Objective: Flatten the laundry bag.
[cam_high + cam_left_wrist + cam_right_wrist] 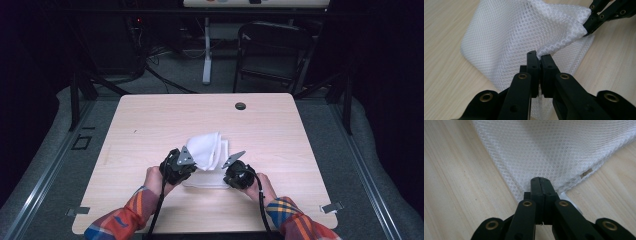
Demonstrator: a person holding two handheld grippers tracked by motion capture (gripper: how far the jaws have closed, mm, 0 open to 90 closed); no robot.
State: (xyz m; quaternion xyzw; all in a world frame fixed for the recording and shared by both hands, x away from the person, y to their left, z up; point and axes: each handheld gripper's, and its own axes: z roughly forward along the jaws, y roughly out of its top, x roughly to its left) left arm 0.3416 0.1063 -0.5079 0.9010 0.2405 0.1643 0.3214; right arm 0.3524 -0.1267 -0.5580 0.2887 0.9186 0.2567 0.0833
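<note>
The surface (150, 125) is a light wood-grain top with rounded corners. A white mesh cloth (210, 150) lies on it near the middle, toward the near edge, partly folded and bunched upward. A small dark round cap (240, 105) sits near the far edge, right of centre.

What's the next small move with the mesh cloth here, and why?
Probably carry both pinched corners forward over the rest of the mesh cloth to fold it. The left gripper and right gripper are each shut on a near corner, and the cloth is lifted and bunched above the table.
</note>
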